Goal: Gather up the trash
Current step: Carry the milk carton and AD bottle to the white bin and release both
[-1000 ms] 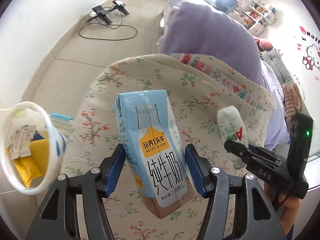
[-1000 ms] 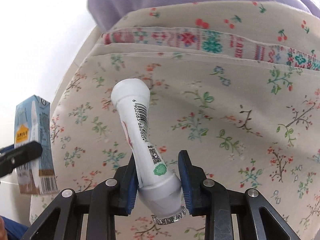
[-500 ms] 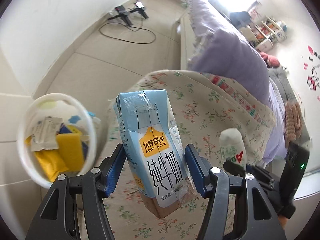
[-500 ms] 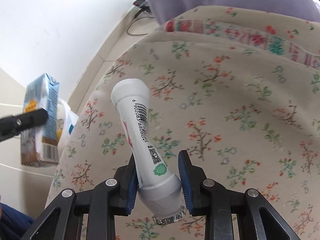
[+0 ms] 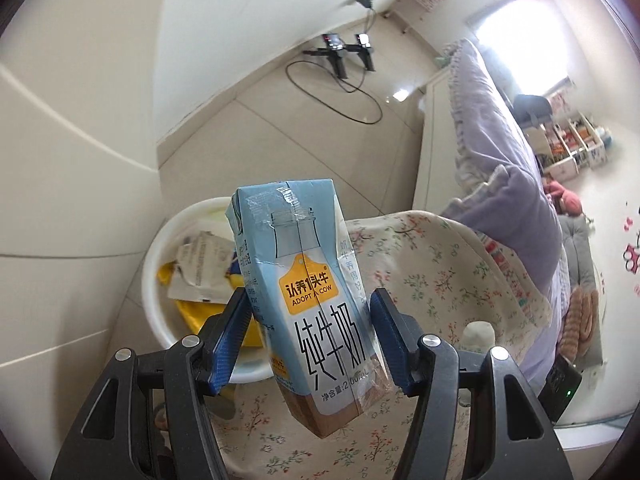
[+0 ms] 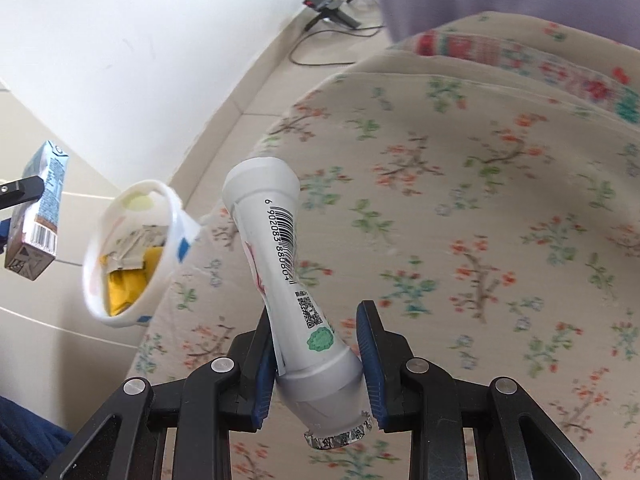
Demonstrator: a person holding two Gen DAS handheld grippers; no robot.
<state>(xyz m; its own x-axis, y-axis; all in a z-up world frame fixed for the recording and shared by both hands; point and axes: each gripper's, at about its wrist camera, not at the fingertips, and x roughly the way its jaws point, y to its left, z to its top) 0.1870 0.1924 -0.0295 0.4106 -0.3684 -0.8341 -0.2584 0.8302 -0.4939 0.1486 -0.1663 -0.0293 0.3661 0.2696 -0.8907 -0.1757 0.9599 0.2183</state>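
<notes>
Blue-padded fingers (image 5: 236, 330) of the left gripper (image 5: 310, 340) pinched a carton (image 5: 304, 280) by its side walls, and those of the right gripper (image 6: 316, 360) pinched a bottle (image 6: 288, 280) near its foil-rimmed mouth. Both pieces of trash hung in the air above the near-left corner of the bed (image 6: 480, 220), neither touching the cover.

Bin (image 5: 160, 264): a round white tub on the floor just beside that corner, holding yellow wrappers (image 6: 126, 284) and a creased paper sachet (image 5: 200, 264). In the left view the carton stood in front of the bin's opening; in the right view it lay to the left of the rim, so whether it was truly over the mouth could not be told.

Judged step: carrying both items to the bin. To do it well, each item should be brought squarely over the opening and lowered near the rim before its fingers part, one gripper at a time, so that the two do not collide.

Materials: the carton was glossy coated card, a tapered box, pale blue over a brown base, with clear tape across its top. The bottle was smooth white plastic, waisted, printed with a barcode, tilted leftward in the grip. The bed cover was matte floral cloth; a lilac quilt (image 5: 516, 208) lay beyond it.
</notes>
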